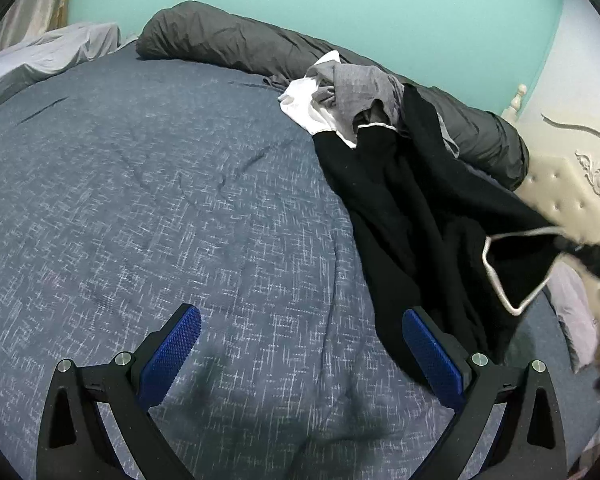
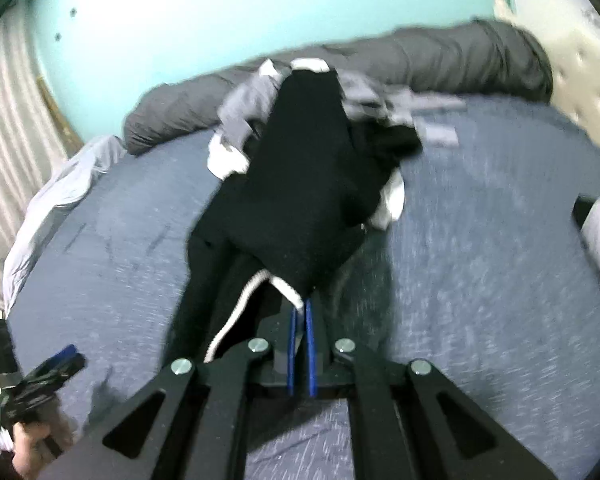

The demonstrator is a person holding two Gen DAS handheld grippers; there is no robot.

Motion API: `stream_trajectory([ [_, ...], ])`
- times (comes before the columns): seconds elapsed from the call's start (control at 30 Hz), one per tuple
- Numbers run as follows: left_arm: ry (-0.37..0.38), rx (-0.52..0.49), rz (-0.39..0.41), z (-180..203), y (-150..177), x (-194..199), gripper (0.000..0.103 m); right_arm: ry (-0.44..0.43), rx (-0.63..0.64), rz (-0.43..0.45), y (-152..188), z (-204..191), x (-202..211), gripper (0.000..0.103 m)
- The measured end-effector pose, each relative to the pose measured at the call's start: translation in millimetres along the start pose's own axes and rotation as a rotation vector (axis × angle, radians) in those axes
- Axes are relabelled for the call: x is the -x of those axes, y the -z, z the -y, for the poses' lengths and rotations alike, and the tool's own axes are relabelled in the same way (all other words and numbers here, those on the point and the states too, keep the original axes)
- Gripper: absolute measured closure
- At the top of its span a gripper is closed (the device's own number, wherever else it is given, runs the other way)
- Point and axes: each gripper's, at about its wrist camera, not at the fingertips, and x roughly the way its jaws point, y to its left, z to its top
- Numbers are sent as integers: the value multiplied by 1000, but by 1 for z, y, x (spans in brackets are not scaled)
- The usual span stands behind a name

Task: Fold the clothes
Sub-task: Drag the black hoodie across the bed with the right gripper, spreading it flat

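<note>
The right gripper (image 2: 300,308), jaws clamped on the white-trimmed edge of the black knit garment (image 2: 300,184), should draw it off the clothes heap onto the blue woven bedspread (image 1: 140,200); the left gripper (image 1: 300,356) hangs wide open, empty.

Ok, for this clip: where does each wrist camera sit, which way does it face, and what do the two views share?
Left wrist: behind the open left gripper, angled down over the blue woven bedspread; the right gripper enters at the right edge.
Right wrist: behind the right gripper, shut on the white-trimmed black garment; the left gripper and a hand show lower left.
Shared: bedspread, black garment, rolled grey duvet, turquoise wall.
</note>
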Motion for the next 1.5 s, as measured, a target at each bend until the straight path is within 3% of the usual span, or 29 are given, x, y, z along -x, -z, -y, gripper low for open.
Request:
stream_trajectory([
  [0.37,36,-36,47,14,9,39,0,-57,154,129,-38,-56,140,99],
  [0.47,62,-58,47,20,13,43,0,-67,172,116,-35,-63,154,99],
  [0.57,80,-72,44,22,16,45,0,-41,161,54,-22,-57,140,99],
  [0.73,86,-64,32,17,15,42,0,48,143,-149,24,-30,80,99],
  [0.97,79,-57,10,11,14,32,0,171,73,-325,77,20,29,97],
  [1.03,78,-62,5,14,14,29,0,211,73,-334,84,28,29,95],
  [1.1,79,-66,-1,18,14,26,0,256,84,-315,87,31,35,80],
  [1.13,78,-71,-4,19,14,25,0,263,98,-303,87,30,39,66],
  [1.17,77,-75,-7,20,14,23,0,264,115,-289,87,28,43,61],
  [1.37,76,-82,-19,24,14,17,0,246,241,-207,84,11,61,59],
  [1.5,73,-82,-21,22,15,16,0,189,335,-240,82,-12,41,59],
])
